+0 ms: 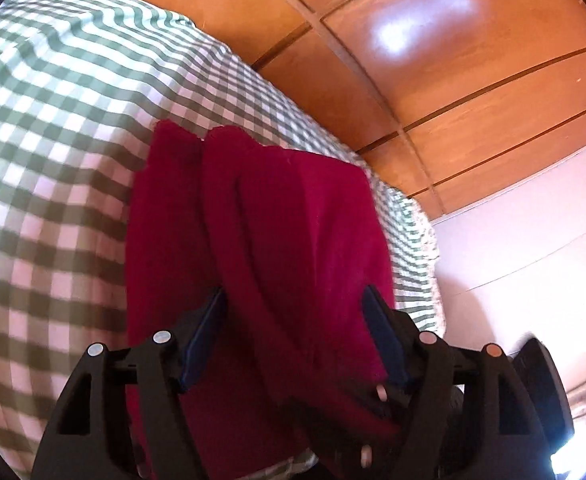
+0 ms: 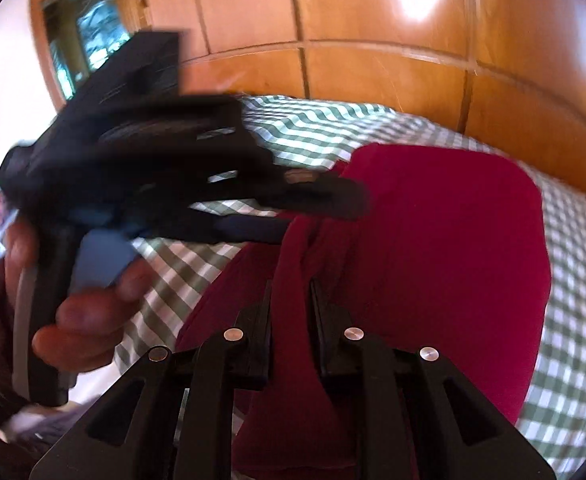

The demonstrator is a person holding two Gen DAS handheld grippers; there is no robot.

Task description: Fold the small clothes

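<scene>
Presently the red garment hangs lifted just above the checked bed, right gripper fingers narrow and pinching a fold, left gripper fingers wide around bunched cloth, probably to spread it for folding.

Bed with checked sheet mostly bare left of the red cloth; open room there for a claw to pass. Wooden wardrobe stands right along the far side of the bed, blocks that edge. White wall beyond the bed end. Left claw has its fingers wide, cloth bunched between them fills the gap. Right claw has cloth filling its narrow gap. From the right wrist view, left claw crosses above the cloth's near-left corner, blocking that side; bare sheet right of the cloth.
</scene>
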